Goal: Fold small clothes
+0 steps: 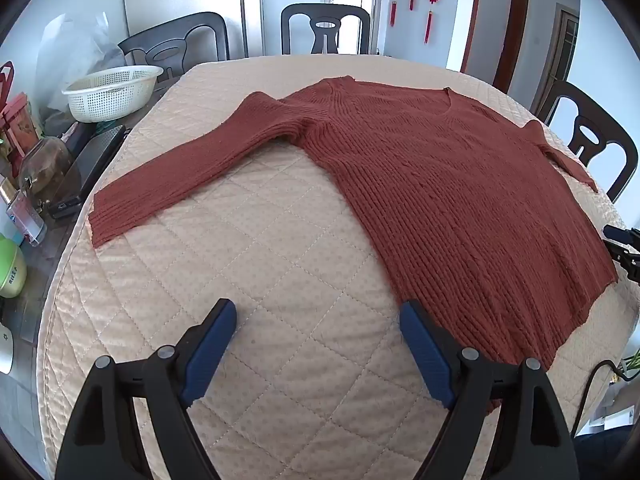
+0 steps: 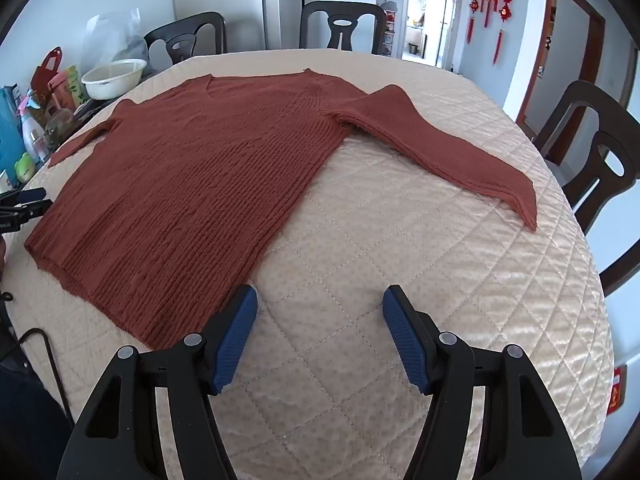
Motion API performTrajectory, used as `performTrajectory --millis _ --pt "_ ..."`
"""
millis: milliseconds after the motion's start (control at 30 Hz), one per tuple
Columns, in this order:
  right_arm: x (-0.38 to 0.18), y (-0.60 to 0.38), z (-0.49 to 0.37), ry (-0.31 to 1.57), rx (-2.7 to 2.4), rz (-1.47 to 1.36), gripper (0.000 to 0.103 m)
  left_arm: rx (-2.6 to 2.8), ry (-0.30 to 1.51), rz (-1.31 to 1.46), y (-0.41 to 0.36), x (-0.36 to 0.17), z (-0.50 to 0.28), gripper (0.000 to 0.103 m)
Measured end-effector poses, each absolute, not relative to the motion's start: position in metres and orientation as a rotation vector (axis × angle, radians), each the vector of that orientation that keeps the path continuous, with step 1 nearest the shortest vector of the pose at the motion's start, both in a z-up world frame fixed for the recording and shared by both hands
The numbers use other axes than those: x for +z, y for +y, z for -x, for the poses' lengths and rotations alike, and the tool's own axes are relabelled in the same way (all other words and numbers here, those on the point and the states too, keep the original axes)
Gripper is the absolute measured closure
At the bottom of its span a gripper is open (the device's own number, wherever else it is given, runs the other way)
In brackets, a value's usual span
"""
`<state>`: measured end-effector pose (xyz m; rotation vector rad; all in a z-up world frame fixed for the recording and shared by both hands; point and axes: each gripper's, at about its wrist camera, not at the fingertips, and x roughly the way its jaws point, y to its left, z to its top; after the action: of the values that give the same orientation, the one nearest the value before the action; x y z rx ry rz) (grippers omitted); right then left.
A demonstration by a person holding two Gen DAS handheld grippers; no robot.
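A rust-red ribbed knit sweater (image 1: 440, 184) lies flat and spread out on the quilted beige table cover (image 1: 248, 280), neck at the far side, both sleeves stretched outward. It also shows in the right wrist view (image 2: 192, 184). My left gripper (image 1: 318, 312) is open and empty, low over the cover near the sweater's left hem corner; its right finger is at the hem edge. My right gripper (image 2: 320, 300) is open and empty near the right hem corner, with its left finger (image 2: 240, 320) beside the hem. The left sleeve cuff (image 1: 116, 216) and the right sleeve cuff (image 2: 516, 196) lie near the table's edges.
A white perforated basket (image 1: 112, 92), a jar, bottles and bags crowd the left side beyond the cover. Dark chairs (image 1: 324, 28) stand at the far side and the right (image 2: 600, 152). A black cable (image 2: 44, 344) hangs at the near edge.
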<state>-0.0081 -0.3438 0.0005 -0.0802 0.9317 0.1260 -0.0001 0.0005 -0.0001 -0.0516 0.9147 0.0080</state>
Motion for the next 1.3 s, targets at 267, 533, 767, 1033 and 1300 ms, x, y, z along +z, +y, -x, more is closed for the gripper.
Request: performTrajectory --millis 267,533,767,1033,1300 --pt "0.0 -0.342 0.01 0.928 0.121 0.074 0.037 0.015 0.908 0.049 0.008 0.0 0.001 0.017" --pt "0.001 -0.345 0.009 0.935 0.127 0.073 0.037 0.029 0.902 0.044 -0.002 0.002 0.003 0.017" --pt "0.001 -0.346 0.009 0.936 0.128 0.072 0.037 0.034 0.903 0.04 -0.003 0.003 0.003 0.017" --pt "0.0 -0.342 0.011 0.945 0.124 0.076 0.037 0.039 0.908 0.038 -0.002 0.005 -0.004 0.017" --pt "0.0 -0.34 0.012 0.951 0.118 0.076 0.037 0.04 0.901 0.037 -0.002 0.002 0.004 0.017"
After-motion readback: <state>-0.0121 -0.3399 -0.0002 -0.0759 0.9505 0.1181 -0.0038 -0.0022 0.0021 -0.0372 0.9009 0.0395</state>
